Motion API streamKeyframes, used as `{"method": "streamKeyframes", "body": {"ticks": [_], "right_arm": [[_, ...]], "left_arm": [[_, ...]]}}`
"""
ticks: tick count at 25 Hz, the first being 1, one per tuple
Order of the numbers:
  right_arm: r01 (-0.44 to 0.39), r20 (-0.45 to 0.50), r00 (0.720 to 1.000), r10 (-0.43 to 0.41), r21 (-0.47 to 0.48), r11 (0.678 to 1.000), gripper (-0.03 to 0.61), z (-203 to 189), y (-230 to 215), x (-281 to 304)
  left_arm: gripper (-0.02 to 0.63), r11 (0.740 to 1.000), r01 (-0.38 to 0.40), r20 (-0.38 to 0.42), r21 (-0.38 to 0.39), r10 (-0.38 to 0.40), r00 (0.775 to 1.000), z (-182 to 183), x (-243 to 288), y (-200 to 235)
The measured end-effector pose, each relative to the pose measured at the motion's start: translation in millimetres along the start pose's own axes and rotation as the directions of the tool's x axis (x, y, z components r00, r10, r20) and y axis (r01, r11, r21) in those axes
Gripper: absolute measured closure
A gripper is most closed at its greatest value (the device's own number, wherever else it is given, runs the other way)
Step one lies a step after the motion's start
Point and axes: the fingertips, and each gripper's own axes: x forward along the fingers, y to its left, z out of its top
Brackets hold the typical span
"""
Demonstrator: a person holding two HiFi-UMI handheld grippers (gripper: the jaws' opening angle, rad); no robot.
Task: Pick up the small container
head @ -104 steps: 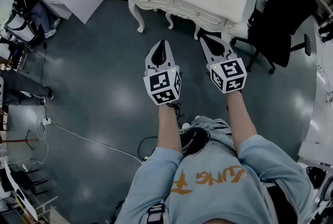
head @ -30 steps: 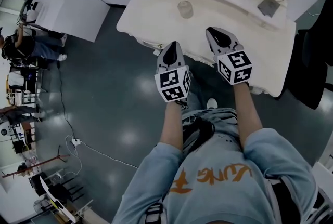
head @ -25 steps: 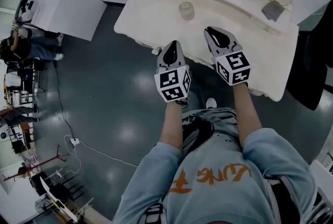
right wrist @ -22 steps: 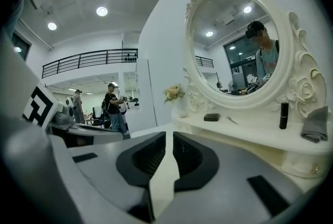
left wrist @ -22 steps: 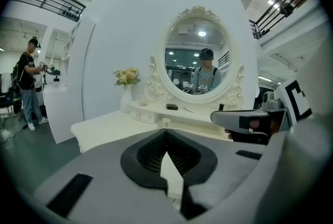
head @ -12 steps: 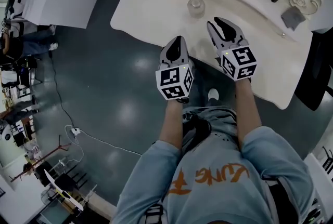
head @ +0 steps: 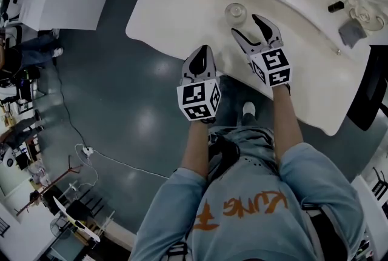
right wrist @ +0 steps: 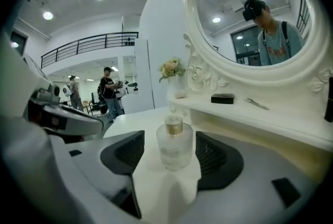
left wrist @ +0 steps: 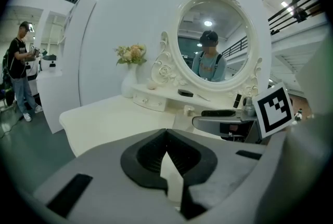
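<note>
**A:** How far are you with the small container [right wrist: 174, 146]?

**B:** It is not picked up yet. It stands upright on the worktop [head: 176, 11], a little in from the front edge, toward the left end. Only the approach looks done to me; the closing and the lifting are left.

**A:** And your claws?

**B:** My right claw [head: 247, 26] is opening and is wide now. The container sits in line with the gap, just ahead of the tips, and the pads do not touch it. My left claw [head: 203, 54] is closed with nothing inside.

**A:** How are the arms?

**B:** Both forearms reach forward. The right one is over the worktop and points at the container. The left one waits beside it, near the front edge
</note>
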Motion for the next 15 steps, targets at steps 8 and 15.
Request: {"method": "streamKeyframes", "body": {"ticks": [8,15], "right_arm": [[0.028,-0.045,0.999,-0.031,-0.075,0.997,0.258,-10,-8,41],[0.026,-0.059,0.998,-0.030,-0.071,0.997,0.256,-14,-11,63]], "left_arm": [[0.592,1.000,-0.010,-0.031,-0.004,0.010,0.999,-4,20,18],[0.592,1.000,-0.019,-0.039,-0.004,0.019,0.999,-1,29,30]]}}
